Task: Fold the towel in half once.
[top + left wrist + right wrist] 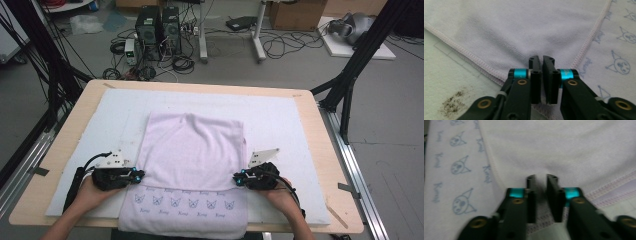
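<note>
Both grippers — left gripper (140, 174), right gripper (236, 178) — are clenching their fingers (535, 75) on the folded towel's (192, 150) side hems.

Grey floor (390, 130), cables (280, 45), computer towers (159, 27)

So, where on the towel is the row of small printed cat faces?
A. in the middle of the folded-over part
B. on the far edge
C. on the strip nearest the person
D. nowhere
C: in the high view the printed faces run along the near strip of the towel, below the plain folded-over part.
</note>
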`<state>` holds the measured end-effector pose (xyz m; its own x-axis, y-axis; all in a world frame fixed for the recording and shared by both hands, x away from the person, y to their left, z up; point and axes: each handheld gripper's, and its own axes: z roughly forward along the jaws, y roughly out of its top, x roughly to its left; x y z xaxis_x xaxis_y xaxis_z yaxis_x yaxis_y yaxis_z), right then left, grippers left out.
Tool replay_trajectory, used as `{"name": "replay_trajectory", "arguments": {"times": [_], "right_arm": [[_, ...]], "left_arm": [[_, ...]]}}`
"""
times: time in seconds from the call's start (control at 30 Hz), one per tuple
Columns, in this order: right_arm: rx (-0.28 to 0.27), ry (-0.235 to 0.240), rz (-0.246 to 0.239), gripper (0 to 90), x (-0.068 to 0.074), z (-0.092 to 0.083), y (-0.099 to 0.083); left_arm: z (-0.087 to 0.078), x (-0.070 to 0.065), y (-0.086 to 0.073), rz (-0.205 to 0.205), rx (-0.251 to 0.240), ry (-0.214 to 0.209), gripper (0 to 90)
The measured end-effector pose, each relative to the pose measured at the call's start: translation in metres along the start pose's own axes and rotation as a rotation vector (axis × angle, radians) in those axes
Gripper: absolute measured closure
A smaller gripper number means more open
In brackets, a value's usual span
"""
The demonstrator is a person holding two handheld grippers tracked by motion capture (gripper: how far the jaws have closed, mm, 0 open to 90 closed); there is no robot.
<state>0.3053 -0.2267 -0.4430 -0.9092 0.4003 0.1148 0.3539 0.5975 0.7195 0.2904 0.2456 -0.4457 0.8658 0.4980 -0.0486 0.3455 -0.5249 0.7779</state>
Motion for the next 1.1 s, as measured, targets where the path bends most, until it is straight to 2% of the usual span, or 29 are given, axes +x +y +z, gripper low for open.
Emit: {"name": "replay_trajectory", "arguments": {"times": [0.07, 0.17, 0.37, 0.47, 0.6, 0.7, 0.77, 0.83, 0.93, 1.1], "right_arm": [[0.005, -0.007, -0.008, 86.9, 0.001, 0.000, 0.001], [-0.009, -0.010, -0.011, 87.4, 0.002, -0.005, 0.004], [-0.107, -0.035, -0.044, 87.4, 0.013, -0.033, 0.016], [-0.140, -0.029, -0.067, 87.4, 0.023, -0.044, 0.021], [-0.130, 0.002, -0.096, 87.3, 0.043, -0.050, 0.015], [-0.125, 0.059, -0.100, 84.9, 0.055, -0.051, 0.005], [-0.113, 0.052, -0.103, 79.2, 0.056, -0.050, 0.001], [-0.102, 0.025, -0.079, 71.8, 0.051, -0.046, 0.000], [-0.078, 0.012, -0.079, 65.5, 0.044, -0.035, 0.002], [-0.046, 0.043, -0.066, 64.3, 0.036, -0.012, -0.001]], "left_arm": [[-0.001, -0.001, 0.002, 0.006, 0.008, 0.006, 87.1], [-0.006, -0.004, 0.004, 0.006, -0.005, 0.016, 87.7], [-0.032, -0.012, 0.014, 0.010, -0.069, 0.025, 87.8], [-0.043, -0.020, 0.015, 0.019, -0.088, 0.019, 87.9], [-0.052, -0.033, 0.006, 0.029, -0.080, 0.003, 87.8], [-0.052, -0.042, -0.003, 0.045, -0.059, -0.014, 86.7], [-0.048, -0.043, -0.005, 0.036, -0.048, -0.019, 75.8], [-0.043, -0.042, -0.006, 0.032, -0.039, -0.025, 69.8], [-0.033, -0.039, -0.005, 0.035, -0.016, -0.030, 65.1], [-0.016, -0.032, -0.011, 0.022, 0.036, -0.044, 64.6]]}}
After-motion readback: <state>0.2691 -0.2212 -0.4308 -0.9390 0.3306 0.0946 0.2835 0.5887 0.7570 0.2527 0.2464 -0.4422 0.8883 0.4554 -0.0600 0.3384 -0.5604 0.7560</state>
